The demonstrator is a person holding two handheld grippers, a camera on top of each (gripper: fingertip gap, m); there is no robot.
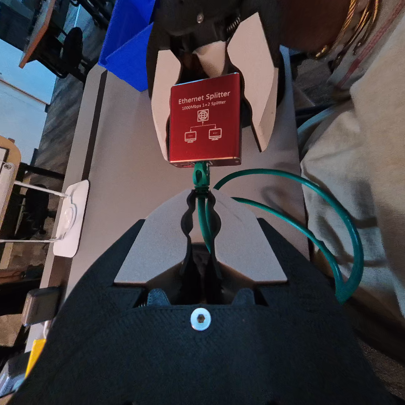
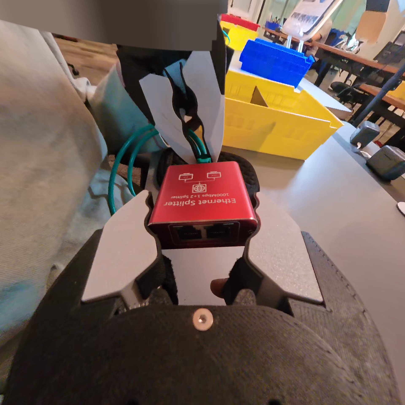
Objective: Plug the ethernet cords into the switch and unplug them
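We find writing on only 1 thing: the red switch (image 1: 205, 122) (image 2: 202, 192) carries 2 lines of white print on its top face, the upper line larger than the lower, and we leave the wording unquoted. Below them sits a white diagram of 3 pictograms joined by thin arrowed lines, 1 globe in a square and 2 monitors, nearest the edge where the green cord (image 1: 200, 175) plugs in. It appears upright in the left wrist view and inverted in the right. A white sheet (image 2: 306, 17) far behind bears dark marks too blurred to read.
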